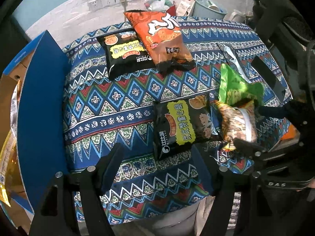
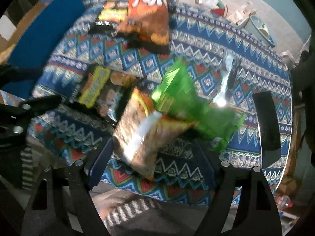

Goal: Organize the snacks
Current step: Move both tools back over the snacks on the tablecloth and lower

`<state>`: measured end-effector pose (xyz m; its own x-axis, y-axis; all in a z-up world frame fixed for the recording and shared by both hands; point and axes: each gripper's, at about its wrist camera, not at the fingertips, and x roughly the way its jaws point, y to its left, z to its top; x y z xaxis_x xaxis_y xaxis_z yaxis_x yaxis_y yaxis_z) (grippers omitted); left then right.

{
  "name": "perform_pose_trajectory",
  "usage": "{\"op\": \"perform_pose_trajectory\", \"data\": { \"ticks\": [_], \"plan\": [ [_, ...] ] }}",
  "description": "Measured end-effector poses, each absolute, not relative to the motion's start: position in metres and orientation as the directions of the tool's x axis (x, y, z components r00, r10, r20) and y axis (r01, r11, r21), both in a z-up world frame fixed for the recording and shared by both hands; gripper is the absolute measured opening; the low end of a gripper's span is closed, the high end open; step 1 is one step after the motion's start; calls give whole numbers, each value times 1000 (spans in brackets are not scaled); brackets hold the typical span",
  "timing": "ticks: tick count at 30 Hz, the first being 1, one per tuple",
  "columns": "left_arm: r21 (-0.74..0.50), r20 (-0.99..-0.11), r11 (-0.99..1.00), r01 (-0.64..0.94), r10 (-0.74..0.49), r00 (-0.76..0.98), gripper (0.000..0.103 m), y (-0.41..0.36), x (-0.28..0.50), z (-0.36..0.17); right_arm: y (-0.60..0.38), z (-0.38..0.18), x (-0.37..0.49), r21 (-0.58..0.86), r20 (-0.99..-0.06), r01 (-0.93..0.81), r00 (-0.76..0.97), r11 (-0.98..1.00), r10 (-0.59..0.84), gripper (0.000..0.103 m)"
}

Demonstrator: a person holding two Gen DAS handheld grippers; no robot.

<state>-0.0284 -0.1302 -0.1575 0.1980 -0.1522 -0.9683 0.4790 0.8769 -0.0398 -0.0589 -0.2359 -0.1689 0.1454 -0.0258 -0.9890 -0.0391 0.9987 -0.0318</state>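
Snack bags lie on a patterned tablecloth (image 1: 122, 102). A black bag with yellow label (image 1: 183, 125) lies just ahead of my left gripper (image 1: 157, 169), which is open and empty. Another black bag (image 1: 124, 53) and an orange bag (image 1: 163, 37) lie at the far side. My right gripper (image 2: 155, 157) is open around a tan patterned bag (image 2: 141, 129), beside a green bag (image 2: 183, 100). Both also show in the left wrist view, tan (image 1: 238, 123) and green (image 1: 236, 86), with the right gripper (image 1: 254, 129) around the tan bag. The right view is blurred.
A blue cardboard box (image 1: 39, 106) with bags inside stands at the table's left edge. A silver wrapper (image 1: 230, 57) and a dark flat object (image 1: 267, 74) lie on the right. A bucket (image 1: 208, 7) and clutter sit behind the table by the wall.
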Motion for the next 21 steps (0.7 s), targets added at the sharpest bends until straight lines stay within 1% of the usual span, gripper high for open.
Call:
{"op": "perform_pose_trajectory", "data": {
  "ticks": [8, 9, 10, 11, 13, 15, 16, 19, 21],
  "plan": [
    [-63, -973, 892, 447, -155, 172, 73, -130, -16, -167, -240, -186, -34, -15, -990, -14, 139, 1000, -13, 80],
    [-66, -973, 896, 440, -155, 170, 73, -129, -14, -168, -240, -189, -30, -15, -990, -16, 138, 1000, -12, 77],
    [-70, -974, 899, 432, -156, 167, 73, -129, -12, -169, -241, -191, -27, -11, -991, -20, 137, 1000, -8, 70],
    [-77, -974, 904, 421, -158, 161, 73, -128, -9, -171, -243, -193, -24, -2, -991, -22, 136, 1000, 1, 66],
    [-89, -975, 911, 402, -162, 152, 73, -127, -4, -173, -246, -195, -20, 12, -990, -25, 140, 1000, 15, 56],
    [-103, -975, 920, 379, -168, 143, 73, -126, 2, -175, -249, -195, -16, 3, -989, -25, 148, 1000, 7, 51],
    [-109, -975, 924, 367, -171, 141, 73, -125, 5, -176, -251, -196, -13, 0, -988, -24, 151, 1000, 4, 46],
    [-112, -973, 924, 365, -177, 148, 73, -128, 11, -174, -260, -194, -6, 16, -986, -12, 163, 1000, 18, 41],
    [-112, -970, 917, 383, -185, 159, 78, -131, 15, -173, -268, -193, -6, 26, -984, 7, 174, 1000, 24, 39]
  ]
}}
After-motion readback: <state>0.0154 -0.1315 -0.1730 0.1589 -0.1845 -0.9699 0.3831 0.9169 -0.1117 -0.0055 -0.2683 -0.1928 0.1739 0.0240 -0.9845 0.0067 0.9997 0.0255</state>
